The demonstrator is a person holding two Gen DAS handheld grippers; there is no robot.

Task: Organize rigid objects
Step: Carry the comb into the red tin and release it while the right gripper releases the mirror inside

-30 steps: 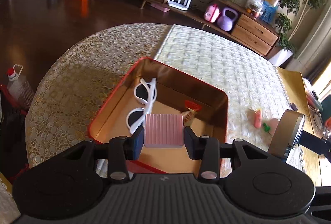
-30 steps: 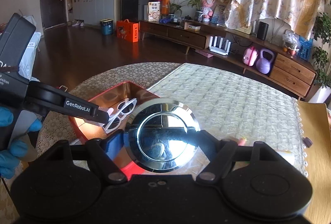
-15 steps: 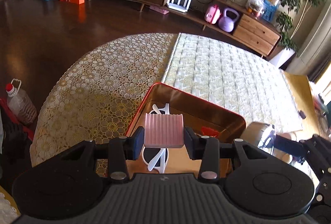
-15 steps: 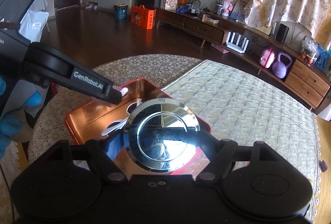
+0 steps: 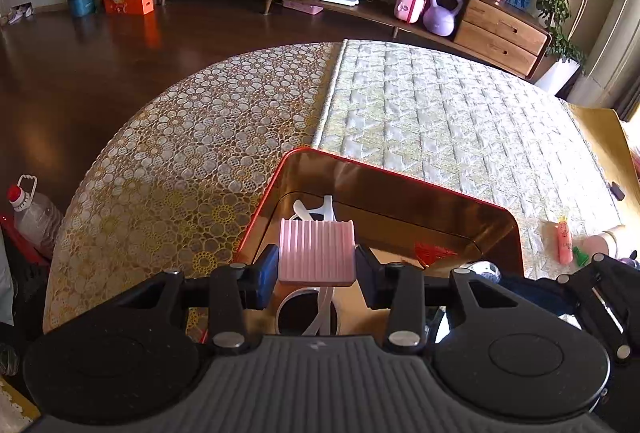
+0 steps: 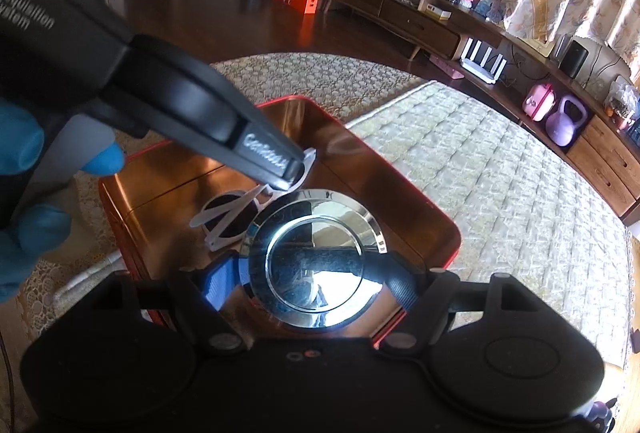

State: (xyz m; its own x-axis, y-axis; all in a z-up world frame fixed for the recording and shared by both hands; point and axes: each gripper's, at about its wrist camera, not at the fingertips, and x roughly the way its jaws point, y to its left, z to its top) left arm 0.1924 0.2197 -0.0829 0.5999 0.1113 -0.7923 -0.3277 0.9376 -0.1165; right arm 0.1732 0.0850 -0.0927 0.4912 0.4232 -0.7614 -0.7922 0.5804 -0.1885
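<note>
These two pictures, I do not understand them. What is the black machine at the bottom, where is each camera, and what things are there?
There is no robot here. A person holds one hand-held gripper in each hand, and each has a wide-angle camera looking forward along its two fingers. The black shapes at the bottom are the grippers themselves.

The left wrist view shows the left gripper shut on a pink ribbed block. The right wrist view shows the right gripper shut on a shiny round metal disc; there you also see the left gripper from the side, with a blue-gloved hand.

Both are above an open red tin on a round table. White sunglasses lie inside it. A small pink-orange item lies on the cloth beside the tin.
</note>
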